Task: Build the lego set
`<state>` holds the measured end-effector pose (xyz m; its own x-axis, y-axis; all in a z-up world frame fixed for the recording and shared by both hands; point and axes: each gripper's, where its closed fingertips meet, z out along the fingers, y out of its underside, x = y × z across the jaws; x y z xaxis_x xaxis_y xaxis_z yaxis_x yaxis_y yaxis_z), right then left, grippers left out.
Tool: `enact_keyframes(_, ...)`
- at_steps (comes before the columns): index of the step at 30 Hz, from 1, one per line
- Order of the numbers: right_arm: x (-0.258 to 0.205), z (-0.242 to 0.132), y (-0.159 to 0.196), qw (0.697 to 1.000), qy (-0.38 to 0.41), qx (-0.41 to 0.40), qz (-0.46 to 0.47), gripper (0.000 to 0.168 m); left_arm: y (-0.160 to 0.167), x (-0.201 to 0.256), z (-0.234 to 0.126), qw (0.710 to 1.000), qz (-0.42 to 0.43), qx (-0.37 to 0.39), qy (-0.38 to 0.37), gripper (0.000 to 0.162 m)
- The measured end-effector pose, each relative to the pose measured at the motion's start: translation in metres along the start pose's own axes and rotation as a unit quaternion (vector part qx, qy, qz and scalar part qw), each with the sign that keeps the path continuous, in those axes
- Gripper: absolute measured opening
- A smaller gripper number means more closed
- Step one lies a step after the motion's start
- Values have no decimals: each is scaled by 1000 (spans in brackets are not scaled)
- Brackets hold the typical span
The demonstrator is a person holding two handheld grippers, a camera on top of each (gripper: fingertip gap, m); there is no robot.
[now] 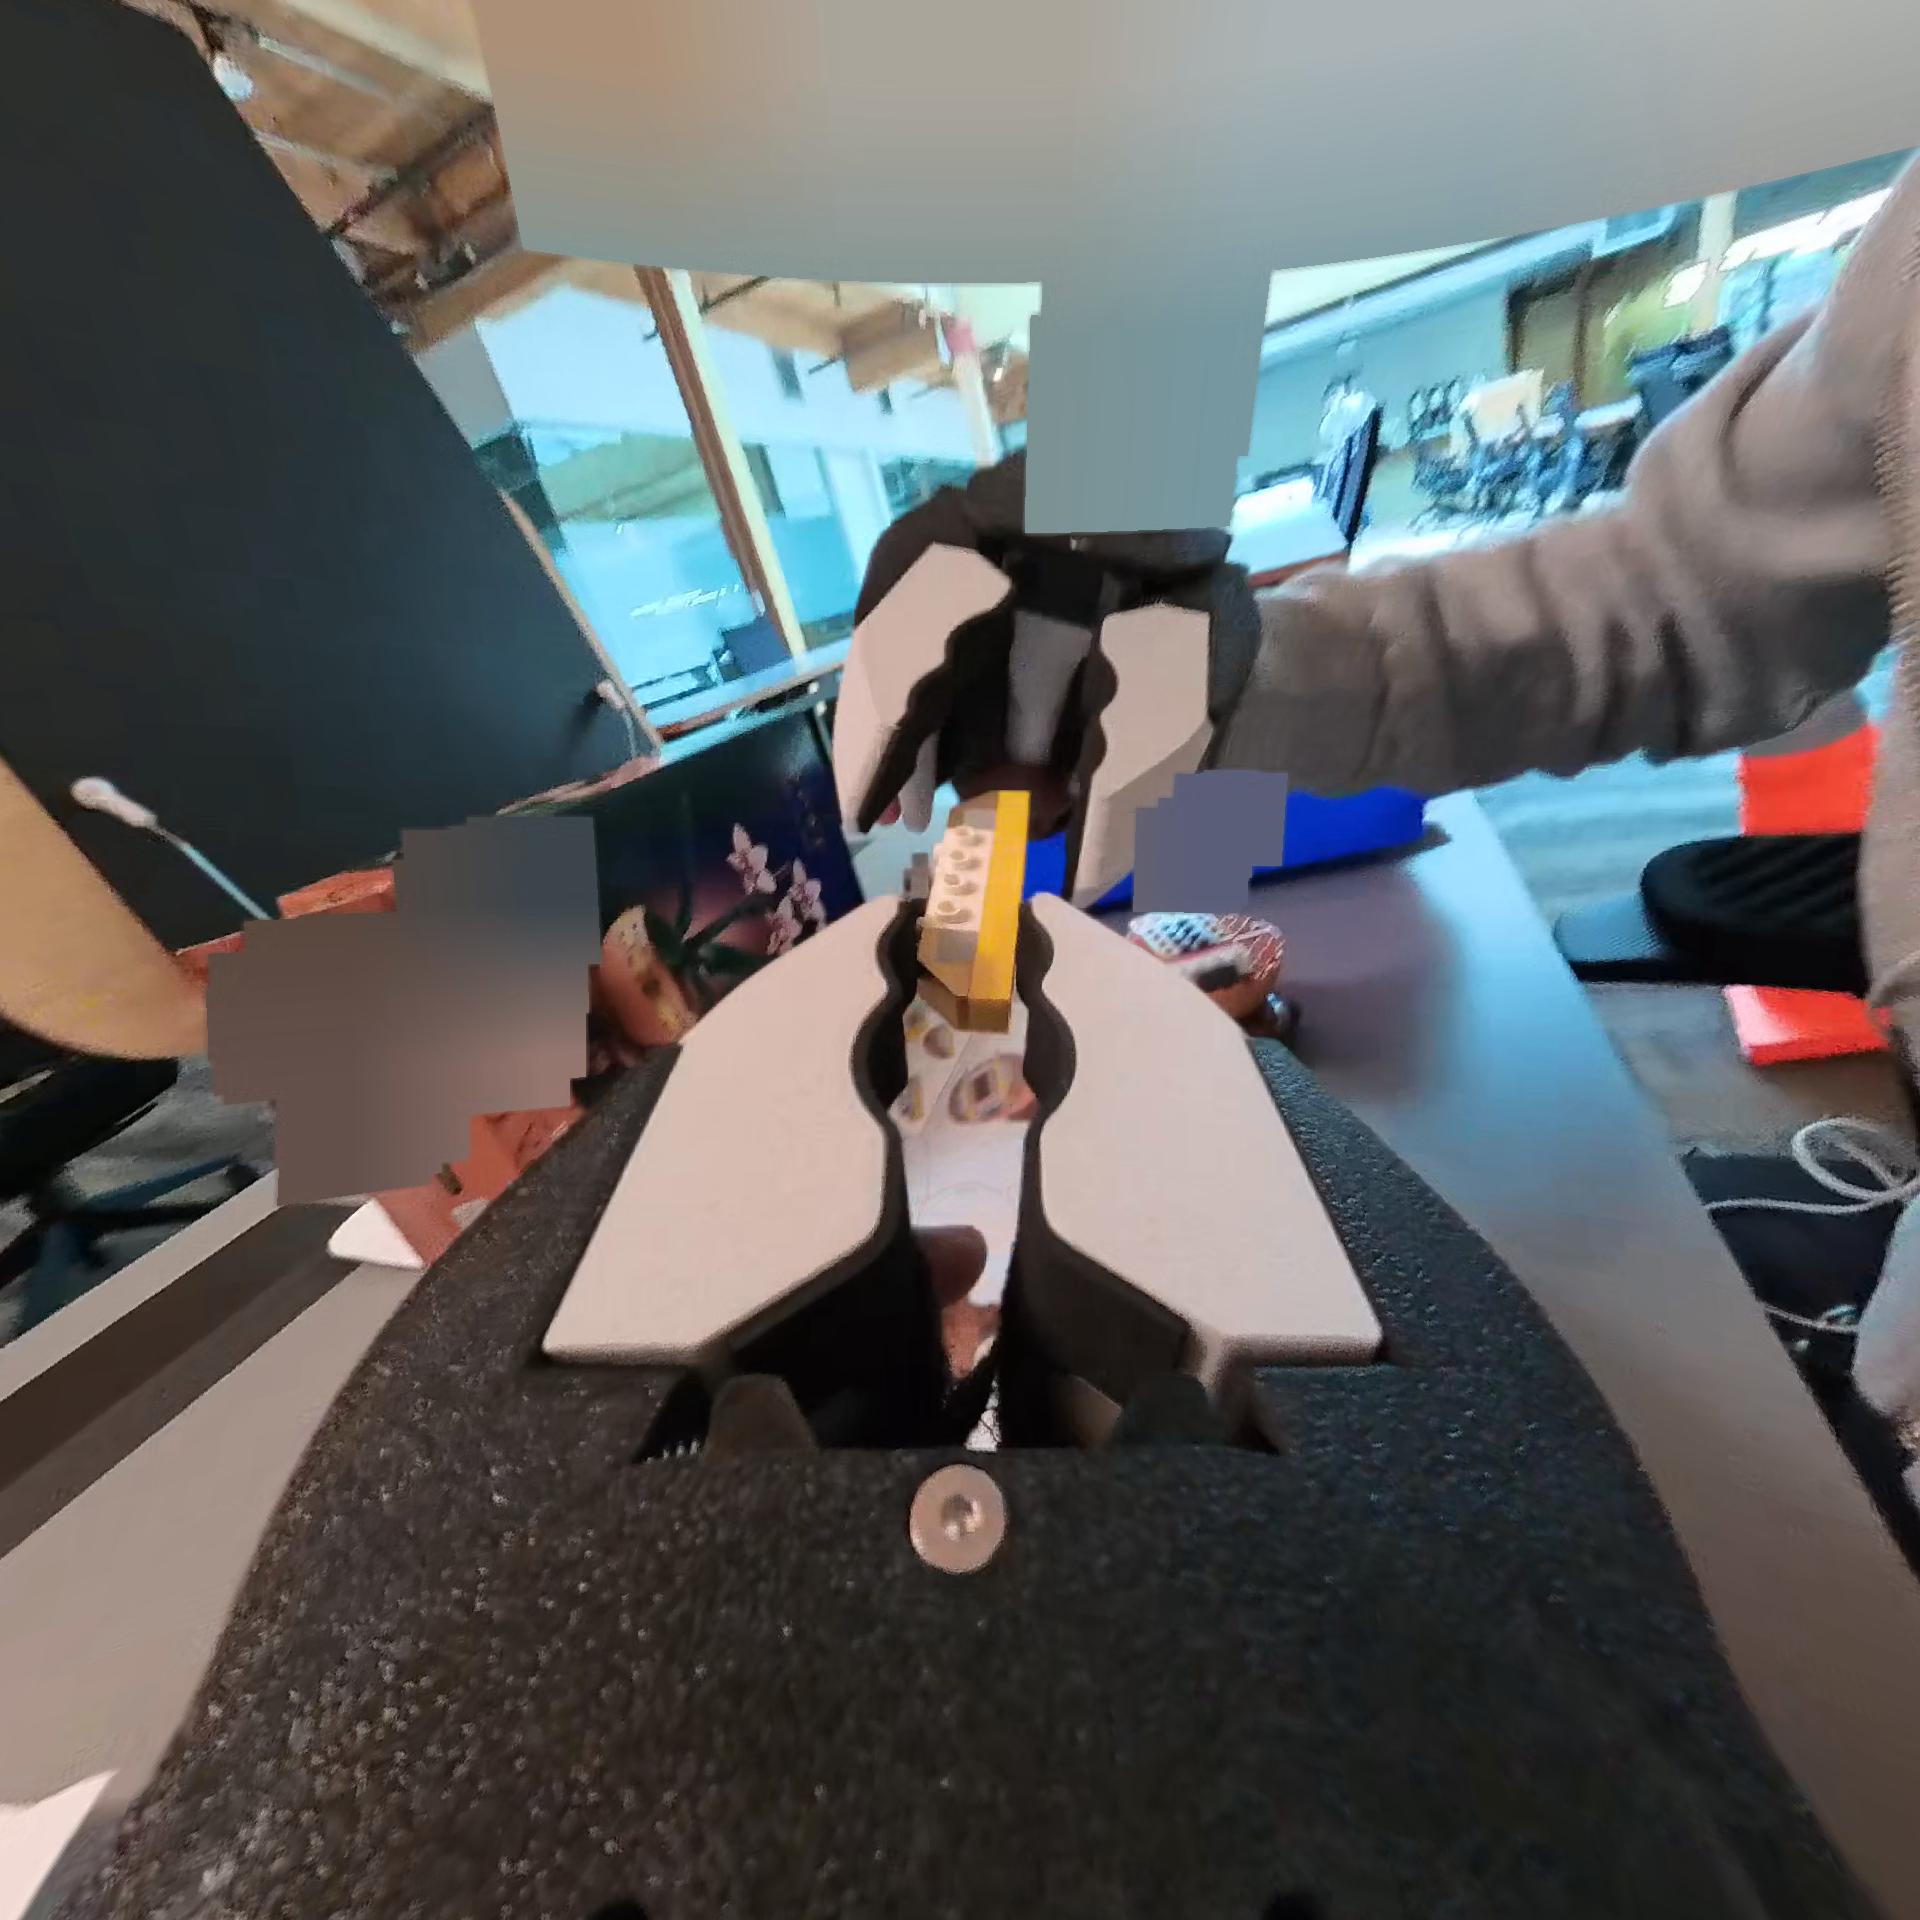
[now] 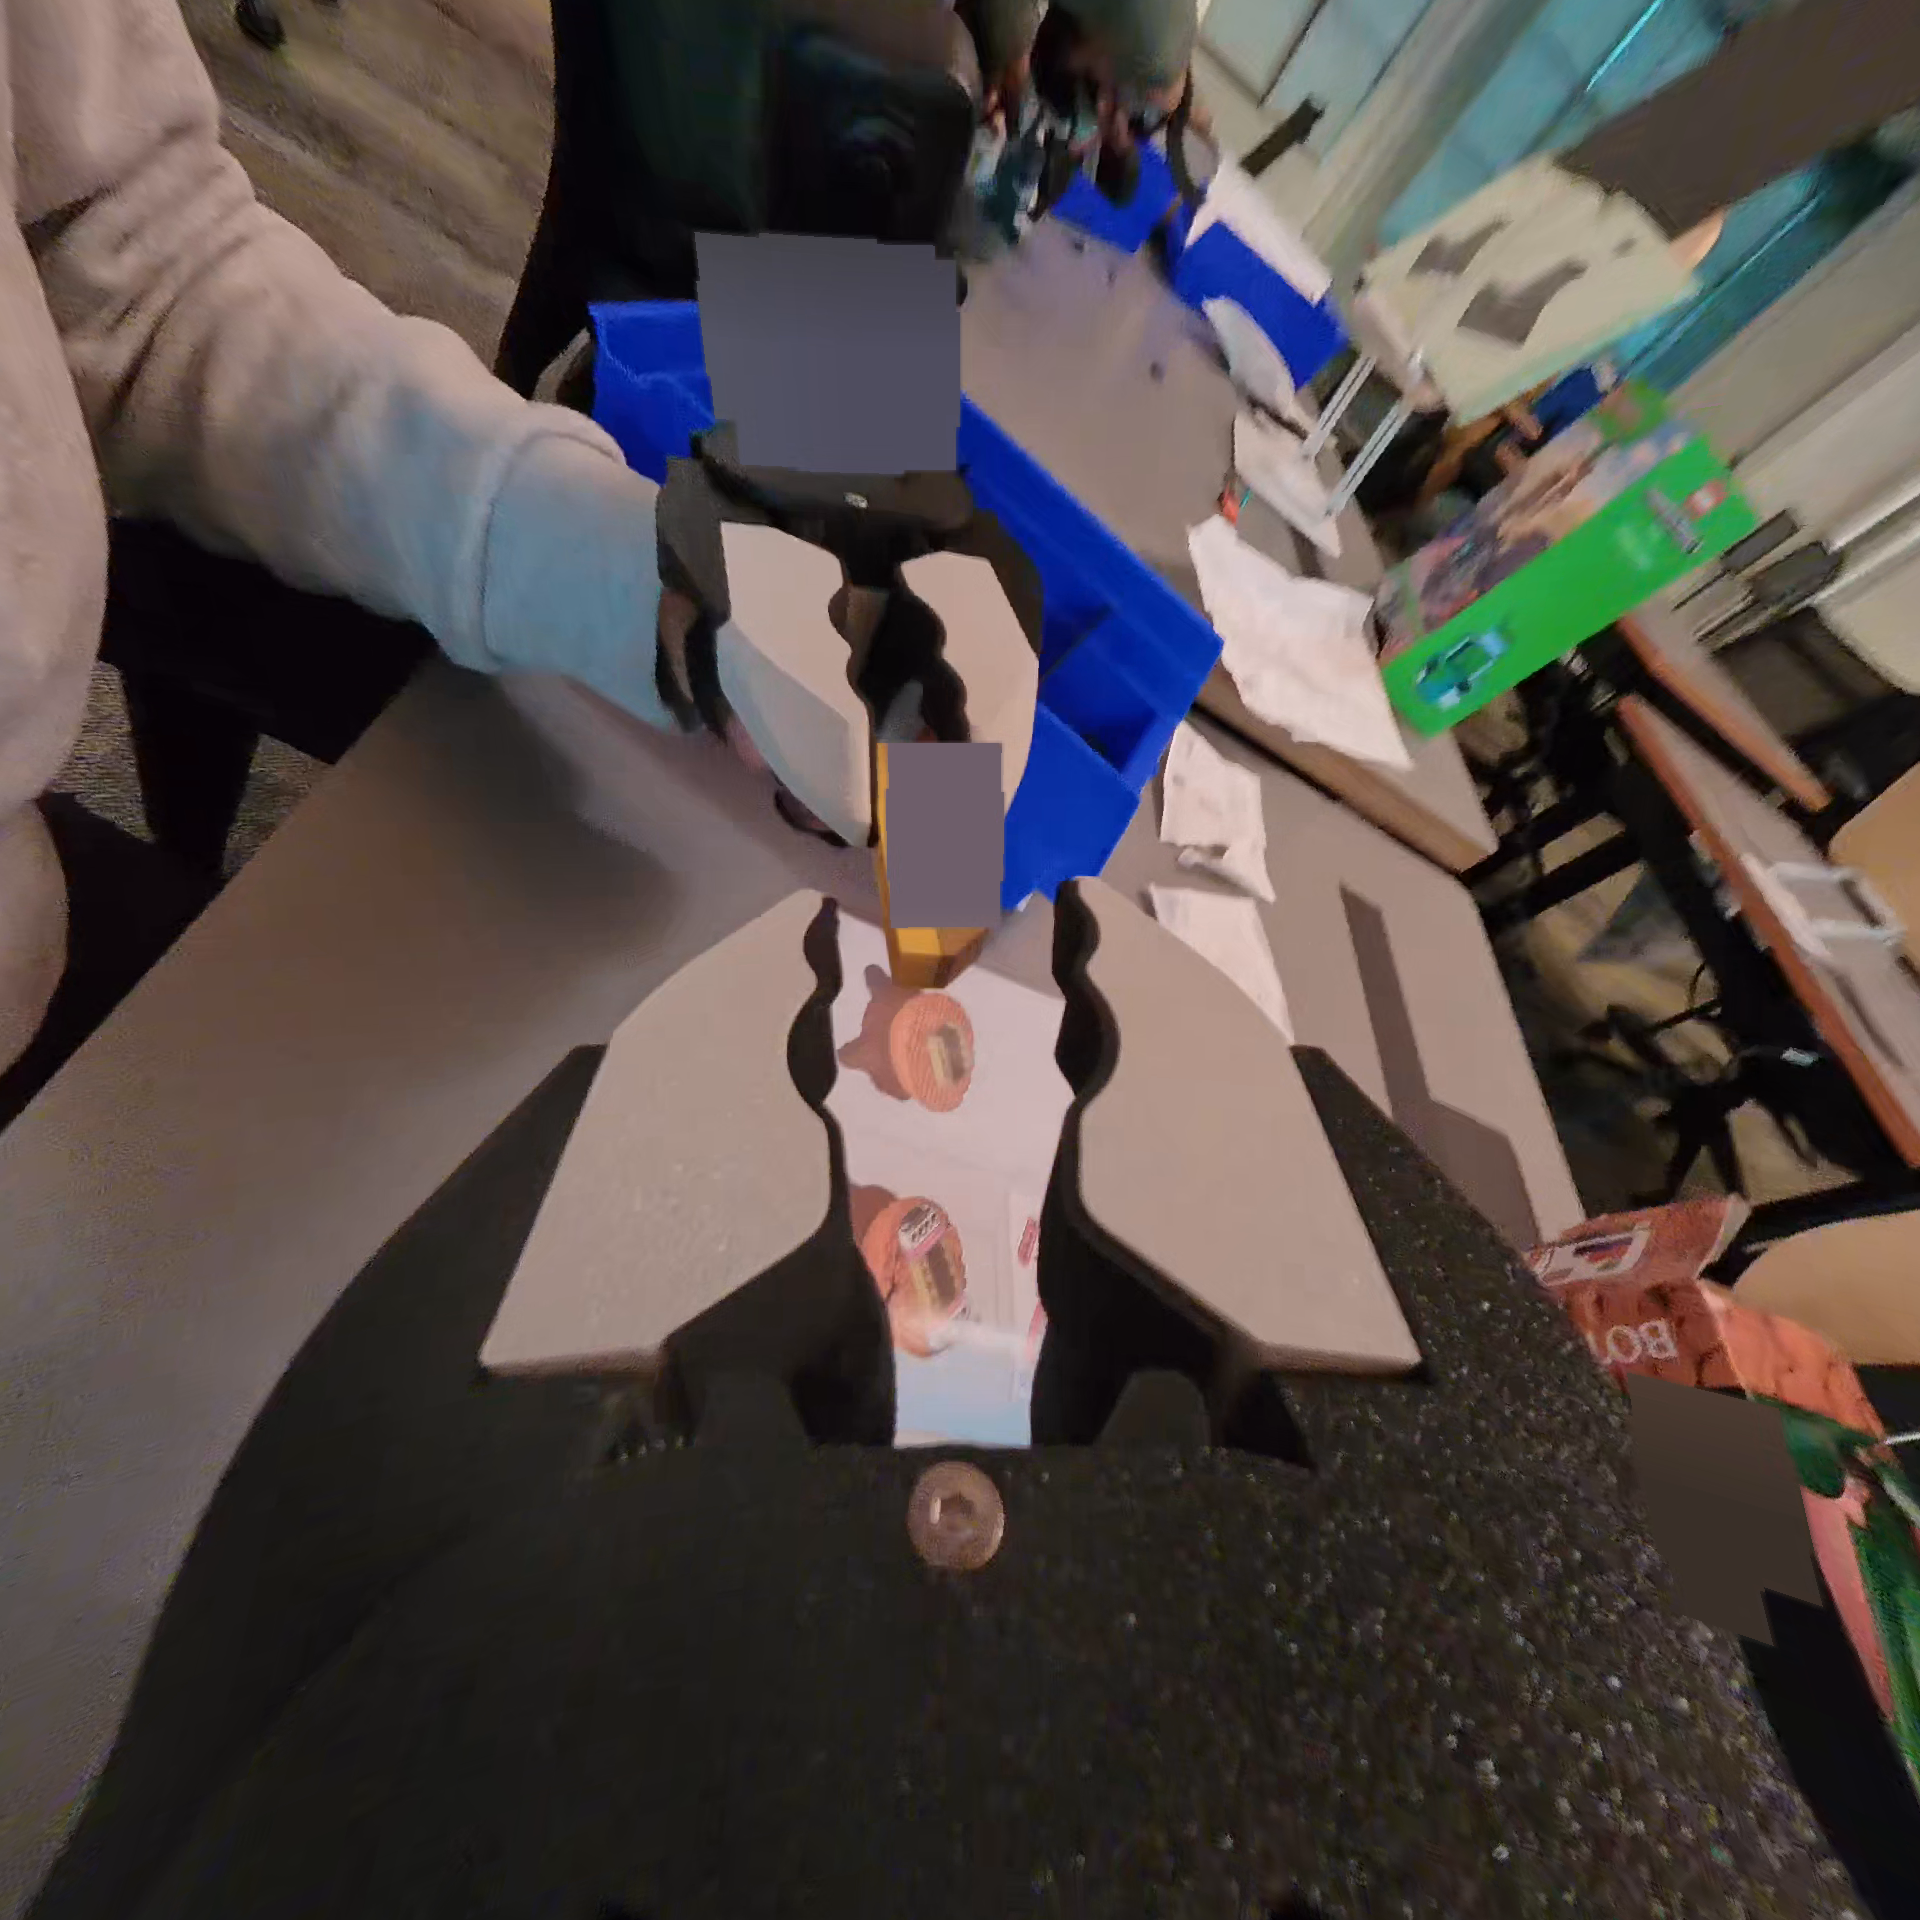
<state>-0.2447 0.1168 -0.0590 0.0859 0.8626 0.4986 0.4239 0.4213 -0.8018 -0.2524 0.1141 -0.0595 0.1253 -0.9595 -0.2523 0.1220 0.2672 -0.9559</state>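
Note:
A small yellow and grey Lego assembly (image 1: 982,914) stands on edge between my left gripper's (image 1: 971,920) tips, studs facing left. The left gripper is shut on it and holds it above an open instruction booklet (image 1: 966,1122). My right gripper (image 1: 987,831) faces it from the far side, open, its tips just above the assembly's top end. In the right wrist view the right gripper (image 2: 945,899) is open and the assembly's yellow end (image 2: 920,956) sits between its tips without touching them. The left gripper (image 2: 914,821) holds it from beyond; a mosaic patch hides part of it.
The booklet (image 2: 935,1143) lies on a grey table (image 2: 364,935). Blue bins (image 2: 1101,665) stand behind the left gripper. A green box (image 2: 1558,582) and papers (image 2: 1288,644) lie far right. A red-brown box (image 2: 1714,1340) is at the right. A small round patterned build (image 1: 1205,945) sits on the table. My two grippers' fingertips are within a few centimetres of each other.

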Motion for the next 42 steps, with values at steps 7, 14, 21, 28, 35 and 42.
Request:
enact_keyframes(7, -7, 4, -11, 999, 11, 33, -20, 23, -11, 10, 3, 999, 7, 26, 21, 18)
enact_keyframes(14, -6, 2, -10, 999, 38, 16, -36, 21, -11, 10, 4, 999, -11, 28, 25, 19)
enact_keyframes(21, -11, -1, -10, 995, 34, 14, -88, 21, -9, 15, 7, 999, 1, 19, 34, 19)
enact_keyframes(28, -8, -2, -5, 983, 62, -14, -174, 22, -3, 13, 10, 998, -49, -8, 43, 18)
enact_keyframes(35, -10, -4, 7, 996, 42, 20, -76, 21, 6, 12, 16, 996, -62, -43, 43, 25)
enact_keyframes(42, -14, -4, 14, 999, 26, 44, 2, 22, 11, 17, 19, 997, -11, -50, 55, 21)
